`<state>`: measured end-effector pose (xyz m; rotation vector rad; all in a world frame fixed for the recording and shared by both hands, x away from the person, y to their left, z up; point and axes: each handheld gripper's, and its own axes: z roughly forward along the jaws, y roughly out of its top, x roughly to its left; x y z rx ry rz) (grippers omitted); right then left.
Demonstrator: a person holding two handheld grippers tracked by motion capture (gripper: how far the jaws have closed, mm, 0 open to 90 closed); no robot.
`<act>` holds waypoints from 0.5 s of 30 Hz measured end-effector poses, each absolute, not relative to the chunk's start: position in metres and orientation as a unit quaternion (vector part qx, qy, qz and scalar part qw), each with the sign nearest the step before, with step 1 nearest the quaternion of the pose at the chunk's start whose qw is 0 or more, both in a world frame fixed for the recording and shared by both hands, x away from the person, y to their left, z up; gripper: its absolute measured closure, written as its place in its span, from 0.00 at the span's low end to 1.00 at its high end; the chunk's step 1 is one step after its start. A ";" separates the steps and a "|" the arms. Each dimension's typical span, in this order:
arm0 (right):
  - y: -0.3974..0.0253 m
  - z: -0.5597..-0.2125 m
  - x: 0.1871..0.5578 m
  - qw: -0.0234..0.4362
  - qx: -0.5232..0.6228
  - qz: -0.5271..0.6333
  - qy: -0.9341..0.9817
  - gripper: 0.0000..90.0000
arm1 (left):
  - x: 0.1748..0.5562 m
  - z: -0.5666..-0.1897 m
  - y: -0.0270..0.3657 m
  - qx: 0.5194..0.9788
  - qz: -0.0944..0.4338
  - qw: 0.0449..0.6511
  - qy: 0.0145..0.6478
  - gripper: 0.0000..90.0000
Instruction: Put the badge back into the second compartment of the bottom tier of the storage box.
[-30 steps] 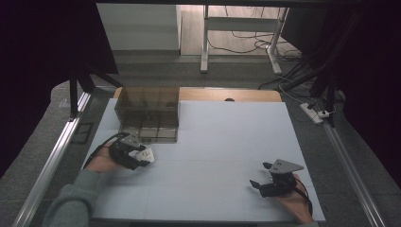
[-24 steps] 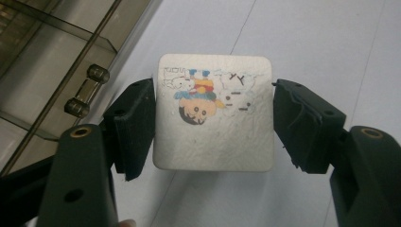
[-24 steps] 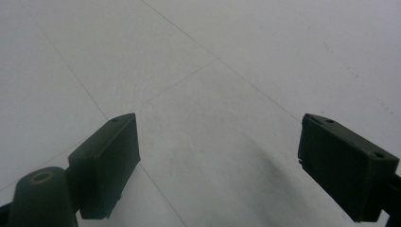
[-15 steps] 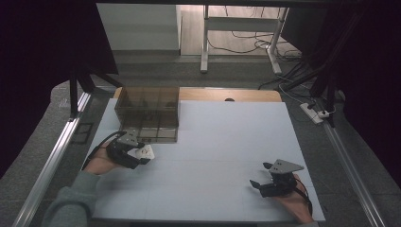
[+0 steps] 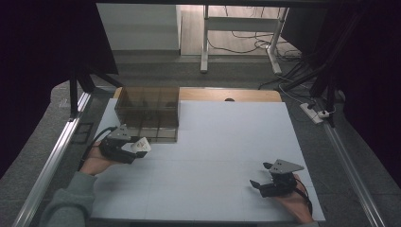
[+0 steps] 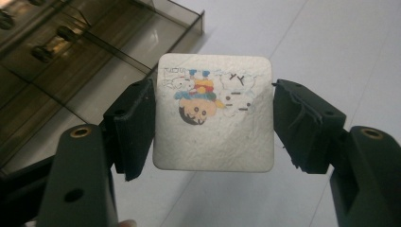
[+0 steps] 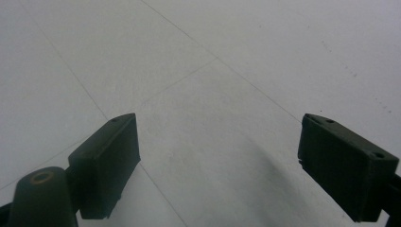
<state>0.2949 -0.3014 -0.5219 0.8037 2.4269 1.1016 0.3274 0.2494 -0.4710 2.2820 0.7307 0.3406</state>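
holding a white square coaster [image 6: 213,116] between the jaws of my left gripper [image 6: 213,124], clenched on its two side edges; the coaster faces the left gripper view flat-on, with rounded corners and a small colour cartoon print near its top edge, drawn upside down from where that camera looks. in the high view my left gripper [image 5: 126,146] sits at the left of the white table [image 5: 227,142], just beside the near edge of the smoky clear organiser box [image 5: 147,112], and the coaster [image 5: 140,146] shows as a pale patch at the gripper's tip, lifted off the tabletop. the box stands at the far left of the table, split into compartments, and in the left gripper view some small dark objects [image 6: 52,45] lie in the far ones, too blurred for me to tell what they are. my left hand [image 5: 97,163] and grey sleeve [image 5: 66,203] come in from the bottom left.

my right gripper [image 5: 270,183] rests low near the front right of the table, well apart from the coaster and the box, jaws released and spread wide with bare white tabletop [image 7: 213,94] between them; its grey three-cornered plate [image 5: 283,165] shows on top
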 end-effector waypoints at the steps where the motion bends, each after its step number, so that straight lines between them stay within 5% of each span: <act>1: -0.301 -0.522 0.295 0.178 0.284 0.388 0.858 0.15 | 0.327 -0.470 0.250 0.880 0.132 0.357 0.286 0.37; 15: -0.301 -0.522 0.295 0.178 0.285 0.385 0.859 0.15 | 0.323 -0.457 0.260 0.855 0.154 0.383 0.315 0.37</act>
